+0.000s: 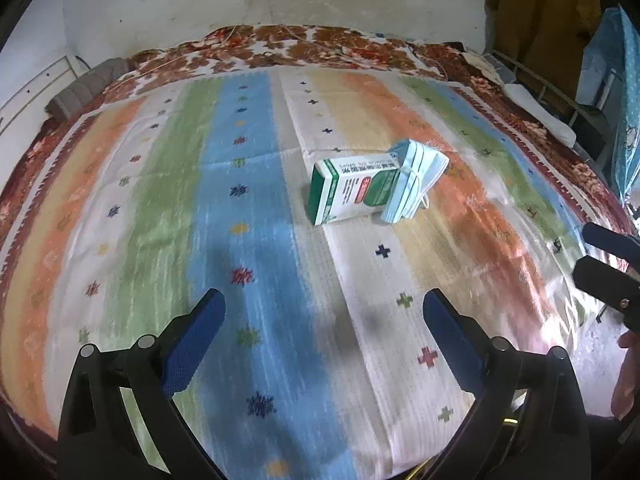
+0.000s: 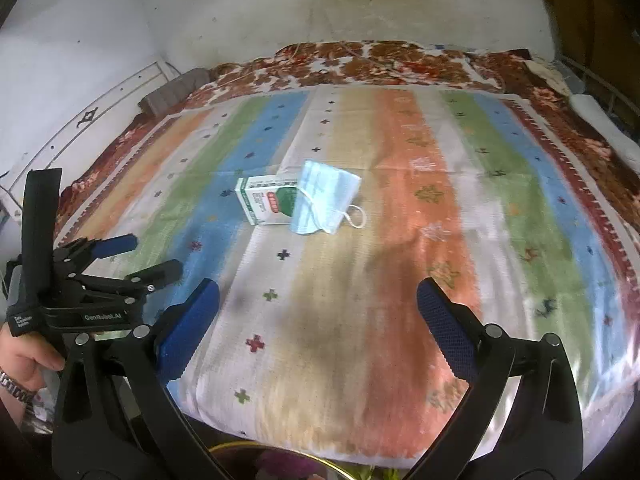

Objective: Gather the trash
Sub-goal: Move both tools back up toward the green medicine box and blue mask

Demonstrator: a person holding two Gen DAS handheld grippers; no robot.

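A green and white carton (image 1: pixel 352 190) (image 2: pixel 266 198) lies on its side on the striped bed cover. A light blue face mask (image 1: pixel 416 180) (image 2: pixel 324 200) leans over the carton's right end, its white ear loop trailing to the right. My left gripper (image 1: pixel 324 312) is open above the cover, well short of both, with nothing between its blue pads. My right gripper (image 2: pixel 318 300) is open too, near the bed's front edge, also empty. In the right wrist view the left gripper (image 2: pixel 148 256) shows at the left, held by a hand.
The striped cover (image 1: pixel 260 240) (image 2: pixel 400 280) lies on a floral blanket over a bed against a white wall. A grey pillow (image 1: pixel 86 88) (image 2: pixel 176 90) sits at the back left. A metal bed rail (image 1: pixel 552 92) and a blue bag (image 1: pixel 628 100) stand at the right.
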